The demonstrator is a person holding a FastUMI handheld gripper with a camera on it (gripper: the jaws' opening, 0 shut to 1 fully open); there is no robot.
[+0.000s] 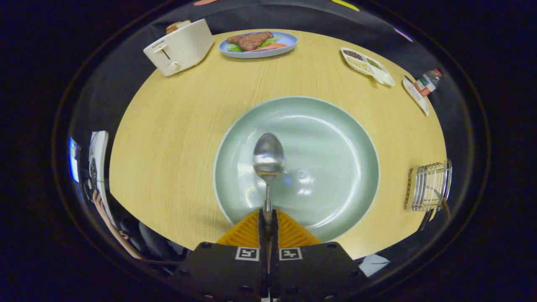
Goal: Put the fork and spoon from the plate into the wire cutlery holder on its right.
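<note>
The spoon [268, 158] is pinched by its handle in the claw [267, 216], held over the green plate [335, 138] at twelve o'clock. The carrying step appears in hand; next, a swing toward three o'clock is called for, to the wire cutlery holder [430, 186] on the worktop [176, 126].

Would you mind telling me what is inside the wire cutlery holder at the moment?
Through the wire cutlery holder a dark handle-like shape shows at its lower end, too small to identify. The spoon is not inside: the claw is shut on its handle, above the green plate.
</note>
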